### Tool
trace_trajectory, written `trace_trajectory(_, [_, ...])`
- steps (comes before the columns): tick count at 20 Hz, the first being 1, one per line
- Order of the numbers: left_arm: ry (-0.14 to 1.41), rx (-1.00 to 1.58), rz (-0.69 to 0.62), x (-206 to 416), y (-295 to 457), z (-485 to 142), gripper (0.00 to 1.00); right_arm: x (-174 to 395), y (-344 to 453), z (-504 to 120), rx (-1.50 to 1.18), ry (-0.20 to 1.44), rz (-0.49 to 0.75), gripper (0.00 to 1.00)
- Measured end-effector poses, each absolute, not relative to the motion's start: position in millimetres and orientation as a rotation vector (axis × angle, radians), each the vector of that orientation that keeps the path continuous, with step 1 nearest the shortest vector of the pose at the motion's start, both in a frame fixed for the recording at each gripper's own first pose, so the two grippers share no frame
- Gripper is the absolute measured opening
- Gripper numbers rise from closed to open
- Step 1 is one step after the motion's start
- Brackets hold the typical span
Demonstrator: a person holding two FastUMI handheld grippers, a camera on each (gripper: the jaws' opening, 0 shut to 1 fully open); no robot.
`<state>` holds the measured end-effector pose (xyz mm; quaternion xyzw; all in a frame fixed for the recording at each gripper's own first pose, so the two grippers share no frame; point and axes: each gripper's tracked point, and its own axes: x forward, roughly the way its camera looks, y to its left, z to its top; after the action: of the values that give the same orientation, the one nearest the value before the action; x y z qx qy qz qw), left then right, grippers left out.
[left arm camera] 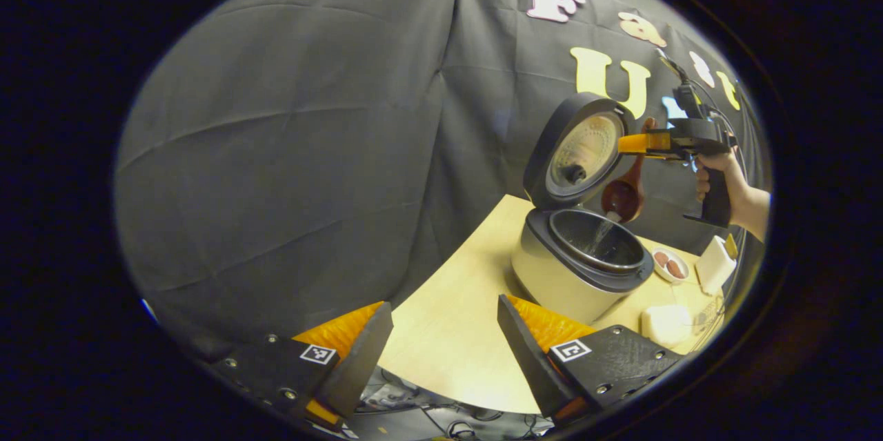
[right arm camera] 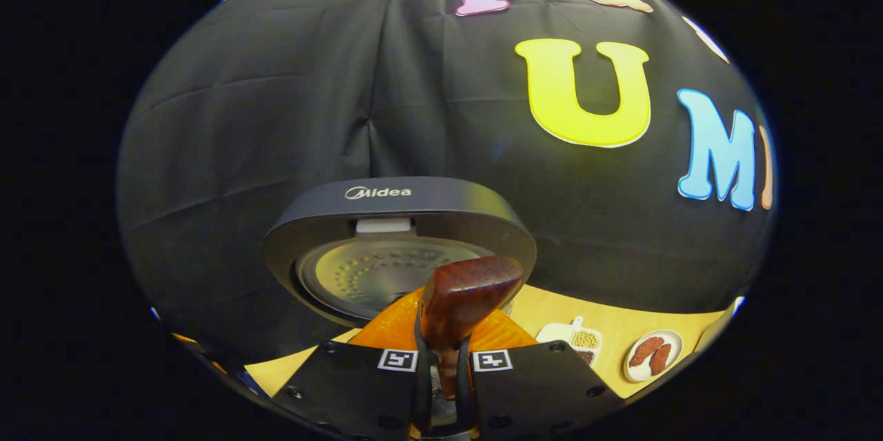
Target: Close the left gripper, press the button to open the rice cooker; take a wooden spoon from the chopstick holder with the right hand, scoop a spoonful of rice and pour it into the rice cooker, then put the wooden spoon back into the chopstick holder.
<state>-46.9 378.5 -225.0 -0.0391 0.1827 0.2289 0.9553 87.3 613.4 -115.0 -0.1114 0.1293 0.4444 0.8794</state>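
One rice cooker (left arm camera: 576, 265), lid (left arm camera: 579, 148) up, round dark pot, on a pale wood table (left arm camera: 448, 330). One glossy wooden spoon (left arm camera: 624, 196), clamped by the right gripper (right arm camera: 441, 365), tilted over the pot, rice pouring. Left gripper (left arm camera: 445, 351) spread wide, holding nothing. Two small white dishes (right arm camera: 652, 355) nearby.

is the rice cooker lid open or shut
Open: the lid stands tipped back above the pot, its inner plate showing, while the spoon pours rice in.
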Motion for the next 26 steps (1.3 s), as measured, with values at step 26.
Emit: trace_trajectory(26, [0.331,-0.023,0.196,9.8,271.3,-189.4,0.96,73.9,477.9,-48.0,-0.348,0.054,0.837,0.15])
